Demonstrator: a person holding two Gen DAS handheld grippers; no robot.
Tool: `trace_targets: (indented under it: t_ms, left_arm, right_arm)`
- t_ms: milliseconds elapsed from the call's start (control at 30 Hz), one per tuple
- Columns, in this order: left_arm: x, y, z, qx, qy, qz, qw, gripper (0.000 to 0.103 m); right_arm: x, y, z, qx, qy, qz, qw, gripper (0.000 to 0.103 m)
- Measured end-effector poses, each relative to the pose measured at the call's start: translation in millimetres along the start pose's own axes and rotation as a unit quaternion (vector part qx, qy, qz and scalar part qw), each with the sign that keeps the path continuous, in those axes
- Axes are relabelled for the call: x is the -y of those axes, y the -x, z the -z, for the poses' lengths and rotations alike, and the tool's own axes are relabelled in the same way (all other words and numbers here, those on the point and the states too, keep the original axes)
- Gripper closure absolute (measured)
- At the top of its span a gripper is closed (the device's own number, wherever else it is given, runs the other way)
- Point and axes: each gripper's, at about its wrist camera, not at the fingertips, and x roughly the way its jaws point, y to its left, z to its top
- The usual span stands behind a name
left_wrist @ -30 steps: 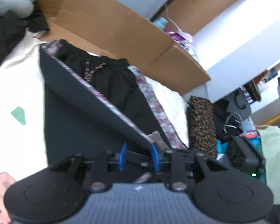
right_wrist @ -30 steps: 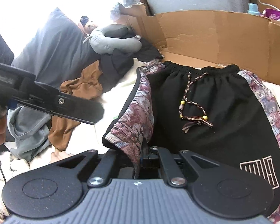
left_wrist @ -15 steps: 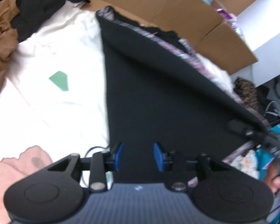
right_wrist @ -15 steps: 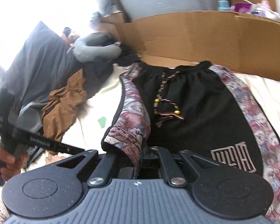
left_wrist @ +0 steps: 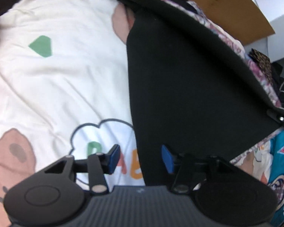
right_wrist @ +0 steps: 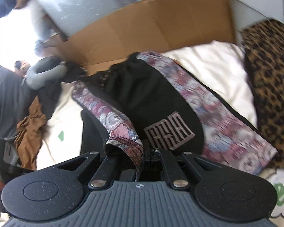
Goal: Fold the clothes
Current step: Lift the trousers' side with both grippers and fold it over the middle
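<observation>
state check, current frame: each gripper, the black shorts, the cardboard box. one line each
left gripper: fingers opening, pads off the fabric; shorts edge lies between them
right gripper: shut on the shorts' patterned hem
black shorts: partly folded, one side lifted over the other, not flat
cardboard box: open, behind the shorts
</observation>
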Motion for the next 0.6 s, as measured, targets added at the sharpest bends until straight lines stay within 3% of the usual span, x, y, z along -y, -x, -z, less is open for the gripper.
trace_targets:
  t_ms: [300, 433, 500, 567, 600]
  left_arm:
    - [-19, -20, 7, -0.028, 0.025, 0.021, 0.9991, 0.049]
    - [-30, -28, 16, -0.036, 0.041, 0.036, 0.9978, 0.049]
    - [-36, -29, 20, -0.034, 0.046, 0.046, 0.9973, 0.048]
    - [-40, -30, 23, -0.032, 0.05, 0.053, 0.9968, 0.048]
    - [-42, -31, 25, -0.031, 0.052, 0.056, 0.9965, 0.047]
  right_arm:
    - [47, -31, 29, -0.017, -0.034, 0.02, 0.999, 0.1]
    - [49, -41, 40, -0.02, 0.001, 0.053, 0.998, 0.095]
    - [44, -39, 41, -0.015, 0.022, 0.059, 0.998, 0.078]
    - [38, -38, 42, -0.01, 0.047, 0.065, 0.997, 0.073]
    - [31, -36, 42, -0.009, 0.071, 0.066, 0.995, 0.065]
